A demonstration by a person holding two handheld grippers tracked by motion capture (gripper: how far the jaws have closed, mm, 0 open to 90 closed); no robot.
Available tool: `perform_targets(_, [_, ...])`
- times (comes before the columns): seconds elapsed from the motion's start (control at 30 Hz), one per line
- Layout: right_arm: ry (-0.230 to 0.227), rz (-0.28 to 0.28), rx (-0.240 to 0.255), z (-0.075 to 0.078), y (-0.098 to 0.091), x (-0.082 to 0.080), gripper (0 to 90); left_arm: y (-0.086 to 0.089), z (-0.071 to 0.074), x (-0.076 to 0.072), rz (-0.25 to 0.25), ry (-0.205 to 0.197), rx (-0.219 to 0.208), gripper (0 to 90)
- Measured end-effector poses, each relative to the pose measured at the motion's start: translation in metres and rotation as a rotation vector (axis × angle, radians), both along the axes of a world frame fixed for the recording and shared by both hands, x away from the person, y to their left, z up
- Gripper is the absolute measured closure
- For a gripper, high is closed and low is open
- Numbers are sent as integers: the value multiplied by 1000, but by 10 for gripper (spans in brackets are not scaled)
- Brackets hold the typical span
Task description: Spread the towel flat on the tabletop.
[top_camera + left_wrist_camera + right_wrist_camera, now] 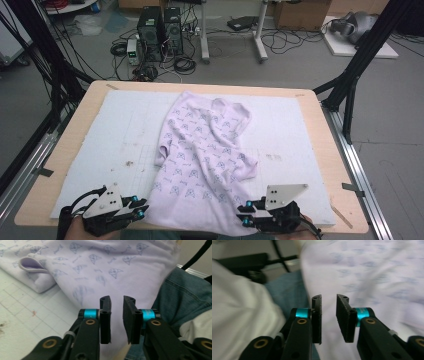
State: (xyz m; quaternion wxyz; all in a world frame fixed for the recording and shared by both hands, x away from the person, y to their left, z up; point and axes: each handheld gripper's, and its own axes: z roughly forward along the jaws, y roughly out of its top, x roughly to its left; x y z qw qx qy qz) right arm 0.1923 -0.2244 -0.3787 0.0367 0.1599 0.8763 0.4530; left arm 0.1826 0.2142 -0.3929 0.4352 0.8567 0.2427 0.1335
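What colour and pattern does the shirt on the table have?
The shirt is pale lilac, printed with small blue-grey figures; the left gripper view shows it best.

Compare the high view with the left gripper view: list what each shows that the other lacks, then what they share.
High view alone: the whole light wooden table, two black computer towers on the floor beyond it, and the right hand-held gripper at the garment's near right edge.

Left gripper view alone: blue denim fabric beside the hanging hem, and a close look at the folded sleeve opening.

Both: the pale lilac patterned cotton garment, the white gridded mat under it, and the left hand-held gripper, jaws parted with a gap, nothing pinched.
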Motion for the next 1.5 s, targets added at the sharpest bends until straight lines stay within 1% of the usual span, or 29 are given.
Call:
perform_targets(0.07, [-8, -28, -40, -6, 0, 14, 707, -3, -7, 13, 8, -10, 10, 712])
perform_targets(0.13, [-11, -38, -91, -17, 4, 27, 682, -8, -17, 26, 10, -8, 18, 688])
perform_targets(0.17, [-8, -38, -115, -24, 7, 33, 674, -12, -23, 32, 9, 0, 25, 677])
perform_targets(0.23, [3, -31, -129, -36, 12, 42, 654, -19, -35, 43, -2, 28, 40, 647])
perform_targets(0.27, [1, -33, -148, -41, 15, 46, 648, -22, -40, 48, -8, 36, 59, 647])
perform_targets(0.3, [4, -34, -172, -47, 18, 49, 647, -25, -45, 52, -7, 42, 71, 647])
perform_targets(0.33, [8, -28, -181, -52, 21, 53, 650, -27, -49, 55, -15, 45, 75, 649])
perform_targets(0.37, [25, -35, -193, -57, 24, 55, 695, -27, -50, 56, -17, 35, 64, 677])
perform_targets(0.4, [40, -37, -189, -61, 26, 57, 739, -27, -51, 57, -15, 49, 55, 737])
perform_targets(0.43, [60, -42, -161, -62, 24, 58, 797, -28, -52, 57, -21, 56, 57, 803])
perform_targets(0.47, [74, -52, -146, -63, 23, 60, 847, -28, -52, 56, -25, 48, 60, 843])
perform_targets(0.5, [85, -46, -141, -63, 23, 60, 869, -28, -52, 55, -23, 49, 59, 865])
perform_targets(0.6, [61, -44, -149, -63, 23, 57, 883, -27, -51, 52, -10, 51, 54, 882])
perform_targets(0.67, [62, -27, -149, -62, 24, 54, 886, -25, -49, 46, -10, 43, 52, 884])
perform_targets(0.7, [62, -19, -144, -61, 23, 51, 886, -23, -46, 43, -7, 38, 42, 885])
perform_targets(0.73, [69, -12, -133, -60, 23, 47, 886, -22, -43, 39, -7, 36, 34, 885])
perform_targets(0.83, [64, -4, -105, -52, 21, 33, 886, -19, -30, 24, -10, 18, 27, 897])
perform_targets(0.9, [57, -5, -83, -45, 18, 23, 886, -17, -25, 14, -12, 16, 26, 897])
perform_targets(1.0, [54, 8, -70, -36, 15, 12, 886, -14, -23, 3, -17, 20, 30, 896])
perform_targets(1.07, [60, 34, -80, -32, 15, 4, 883, -11, -24, 3, -8, 11, 38, 889])
perform_targets(1.1, [59, 46, -92, -30, 13, 1, 876, -9, -24, 5, -2, 9, 35, 857])
perform_targets(1.13, [63, 55, -88, -27, 11, -1, 856, -8, -23, 9, 6, 12, 27, 814])
perform_targets(1.2, [40, 31, -68, -21, 5, 1, 773, -8, -24, 19, 19, 4, 13, 736])
perform_targets(1.27, [9, -16, -86, -17, 3, 8, 703, -11, -26, 32, 28, -2, 22, 682])
perform_targets(1.33, [4, -24, -99, -18, 6, 20, 636, -17, -31, 47, 45, 10, 33, 610])
perform_targets(1.37, [6, -38, -116, -21, 9, 26, 602, -20, -34, 55, 48, 17, 39, 584])
perform_targets(1.43, [23, -48, -139, -31, 17, 40, 564, -25, -43, 69, 64, 43, 28, 573])
perform_targets(1.47, [43, -59, -132, -37, 21, 46, 560, -28, -46, 74, 67, 64, 35, 581])
perform_targets(1.5, [68, -60, -130, -44, 24, 52, 571, -30, -50, 76, 62, 73, 46, 644])
